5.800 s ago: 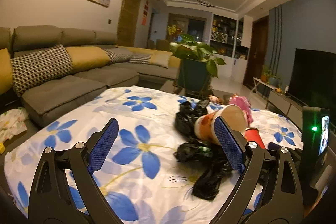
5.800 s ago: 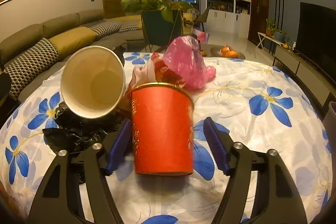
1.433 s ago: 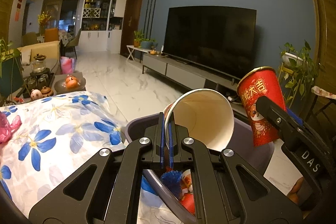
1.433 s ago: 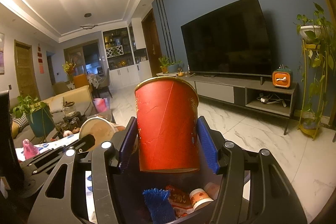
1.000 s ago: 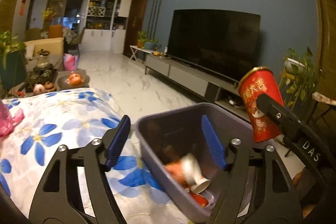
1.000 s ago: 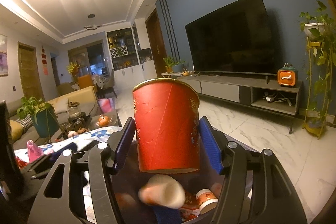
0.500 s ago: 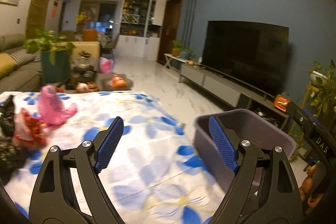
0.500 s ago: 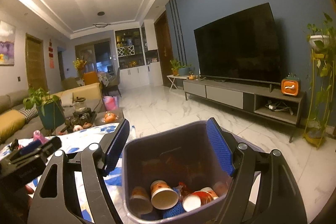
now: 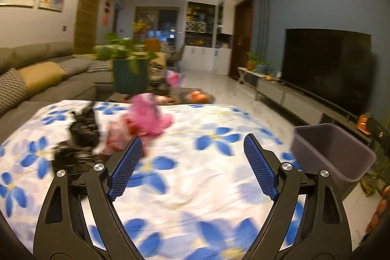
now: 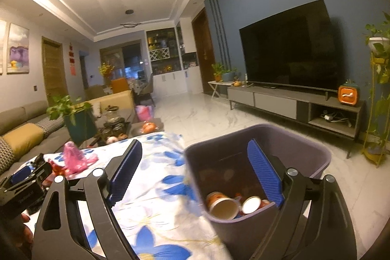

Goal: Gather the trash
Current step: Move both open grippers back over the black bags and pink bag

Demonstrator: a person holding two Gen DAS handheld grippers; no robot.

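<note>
My left gripper (image 9: 192,145) is open and empty above the blue-flowered tablecloth (image 9: 207,187). Ahead of it to the left lie a pink plastic bag (image 9: 146,117), crumpled red-and-white wrappers (image 9: 114,135) and black bags (image 9: 80,135), all blurred. The purple bin (image 9: 334,150) stands off the table's right edge. My right gripper (image 10: 194,148) hovers at the bin (image 10: 268,132); its jaws are opening with nothing between them. Paper cups (image 10: 223,207) lie inside the bin. My left gripper (image 10: 24,180) shows at the far left of the right wrist view, near the pink bag (image 10: 74,158).
A grey sofa (image 9: 36,79) with cushions runs along the left. A potted plant (image 9: 126,65) and a low tea table (image 10: 117,126) stand beyond the table. A TV (image 10: 287,55) on a long console (image 10: 292,104) lines the right wall, with a plant stand (image 10: 377,101) beside it.
Both cups left the jaws and dropped into the bin: the white one from the left, then the red one from the right. The left gripper swung left from the bin toward the bags.
</note>
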